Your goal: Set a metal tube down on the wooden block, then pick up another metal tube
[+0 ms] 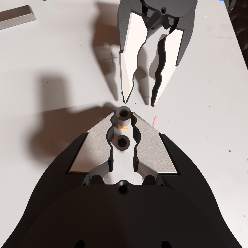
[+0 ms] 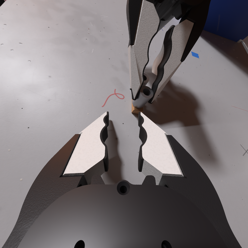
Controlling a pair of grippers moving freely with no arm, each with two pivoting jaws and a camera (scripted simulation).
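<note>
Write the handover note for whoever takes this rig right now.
Left gripper: closed on the upright grey metal tube, whose base sits on the small wooden block; not released yet.
Right gripper: open, empty, tips just short of the block.
Second grey metal tube: upright on the white table, behind the block, between the left fingers.
Done: tube brought onto block.
Left: release it, then pick up the second tube.

Readable text: I find none in either view.
Desk (image 2: 53, 67) markings: pen crosses and a red scribble only, no lettering.
</note>
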